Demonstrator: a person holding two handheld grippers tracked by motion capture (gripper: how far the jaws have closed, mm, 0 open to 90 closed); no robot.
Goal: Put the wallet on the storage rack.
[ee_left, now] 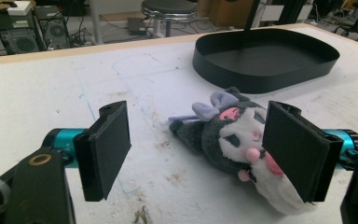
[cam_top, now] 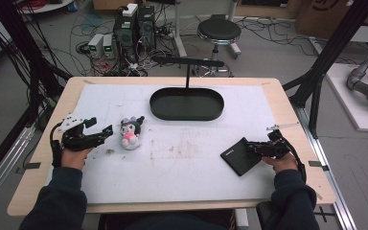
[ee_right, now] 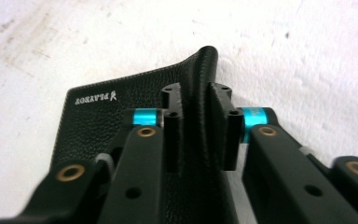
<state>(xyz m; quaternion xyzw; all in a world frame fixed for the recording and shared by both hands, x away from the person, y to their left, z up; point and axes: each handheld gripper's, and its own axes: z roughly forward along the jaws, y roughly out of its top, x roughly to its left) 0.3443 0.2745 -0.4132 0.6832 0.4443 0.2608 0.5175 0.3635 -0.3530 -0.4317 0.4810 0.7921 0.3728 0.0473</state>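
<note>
Dark sleeves come in at the near edge of the table (cam_top: 287, 103), cut off at the elbows, one hand on each tool. From the right gripper (cam_top: 258, 148) view, its two jaws are clamped on the raised edge of a black leather wallet (ee_right: 102, 126), and the metal linkage covers most of the leather; a small silver brand mark reads upside down. From above, that wallet (cam_top: 239, 155) is just a dark square on the white mat toward the right side. The left gripper (ee_left: 196, 149) view has its jaws spread wide, gripping nothing, with a small plush toy (ee_left: 235, 140) lying on its side beyond them, its lower body hidden by the right-hand pad. Farther back sits an oval black tray (cam_top: 187, 104) whose upright post is cropped in the left gripper view.
</note>
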